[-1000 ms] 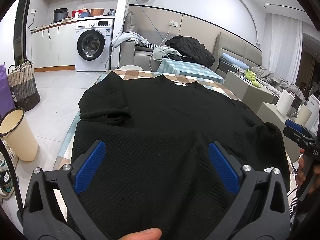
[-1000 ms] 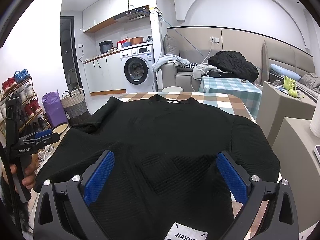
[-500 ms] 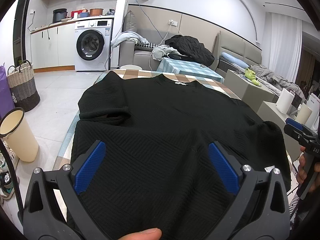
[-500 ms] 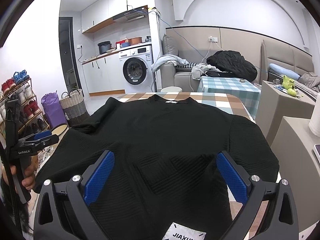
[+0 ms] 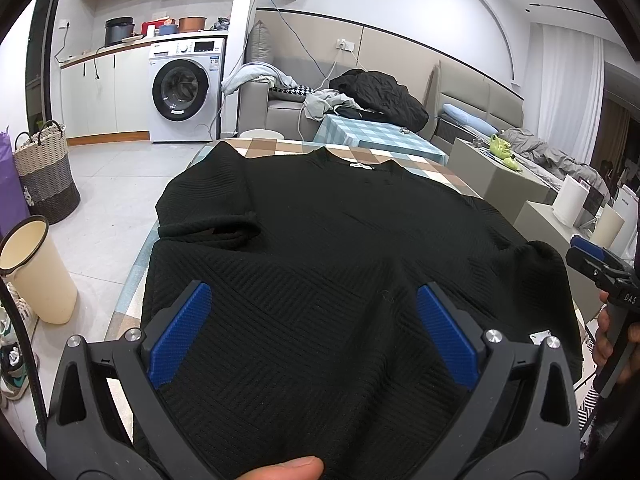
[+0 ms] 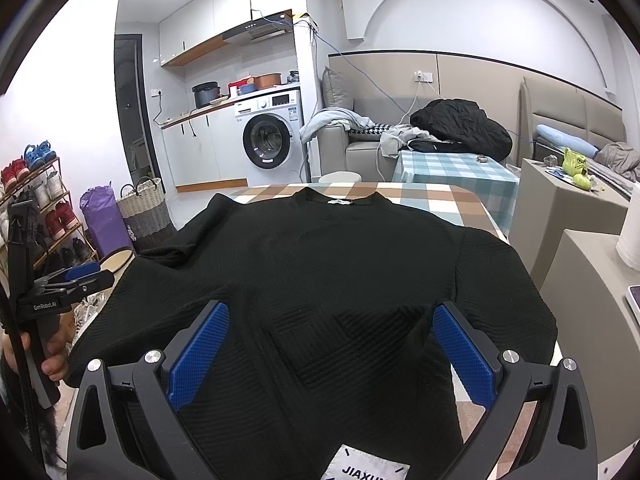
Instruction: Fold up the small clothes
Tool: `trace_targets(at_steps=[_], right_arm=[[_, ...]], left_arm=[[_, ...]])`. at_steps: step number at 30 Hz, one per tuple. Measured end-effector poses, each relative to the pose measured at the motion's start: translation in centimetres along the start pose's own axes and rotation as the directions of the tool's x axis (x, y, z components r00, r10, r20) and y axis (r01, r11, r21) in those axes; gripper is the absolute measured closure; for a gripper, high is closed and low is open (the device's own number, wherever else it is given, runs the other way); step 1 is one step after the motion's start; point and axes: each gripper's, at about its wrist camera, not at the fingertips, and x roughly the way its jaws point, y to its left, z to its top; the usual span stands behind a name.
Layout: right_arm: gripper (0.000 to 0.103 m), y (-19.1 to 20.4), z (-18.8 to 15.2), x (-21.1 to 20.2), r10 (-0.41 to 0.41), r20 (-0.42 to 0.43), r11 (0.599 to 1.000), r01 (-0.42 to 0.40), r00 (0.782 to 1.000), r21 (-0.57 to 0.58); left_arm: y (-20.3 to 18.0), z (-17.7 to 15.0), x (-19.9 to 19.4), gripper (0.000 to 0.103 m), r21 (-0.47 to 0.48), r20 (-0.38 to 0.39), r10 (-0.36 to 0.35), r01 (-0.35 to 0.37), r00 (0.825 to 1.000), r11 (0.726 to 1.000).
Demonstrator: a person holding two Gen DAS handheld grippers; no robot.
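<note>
I've got the black knit top (image 5: 340,264) laid flat, neck far from me, on the checked tablecloth (image 6: 448,200), collar label (image 6: 339,201) at the far end and the white JIAXUN patch (image 6: 366,472) at the hem edge nearest me. Nothing is folded yet, so I judge this is the setup for the 1st fold.

To do it well, I'd take the hem at two pts evenly spaced either side of the patch, pinch only the layers I mean to lift, and carry both sides at the same pace so the crease runs straight. The left sleeve (image 5: 208,224) is bunched and tucked under, well to the left of the collar label; I'd flatten that first or it'll make a lump. The right sleeve (image 6: 508,280) drapes off the table edge, right of the label, so it needs bringing in too.

L gripper (image 5: 312,332): jaws spread wide, blue pads (image 5: 178,336) either side of the fabric near the hem, gripping nothing; whether the pads brush the cloth I can't tell. R gripper (image 6: 332,356): same, spread wide just beyond the patch, nothing held. A thumb tip (image 5: 288,468) shows at the btm edge of the left view.
</note>
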Motion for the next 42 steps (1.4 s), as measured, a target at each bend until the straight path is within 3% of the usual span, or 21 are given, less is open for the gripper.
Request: trace_targets(at_steps=[28, 33, 38, 42], right_arm=[[0.000, -1.4, 0.3, 0.3, -0.025, -0.018, 0.998, 0.026, 1.000, 0.060], [0.000, -2.3, 0.5, 0.4, -0.019, -0.029, 0.992, 0.023, 0.999, 0.122], [0.000, -4.7, 0.5, 0.4, -0.072, -0.093, 0.980, 0.087, 0.993, 0.177], [0.000, -8.0, -0.4, -0.3, -0.167, -0.135, 0.939, 0.199, 0.977, 0.281]], left_arm=[[1.0, -0.1, 0.7, 0.001, 0.010, -0.020, -0.004, 0.004, 1.000, 1.000], [1.3, 0.3, 1.2, 0.001, 0.007, -0.019, 0.005, -0.005, 1.000, 1.000], [1.4, 1.2, 2.2, 0.001, 0.002, -0.041, -0.008, 0.008, 0.999, 1.000], [1.8, 2.6, 3.0, 0.001, -0.010, -0.031, -0.001, 0.001, 1.000, 1.000]])
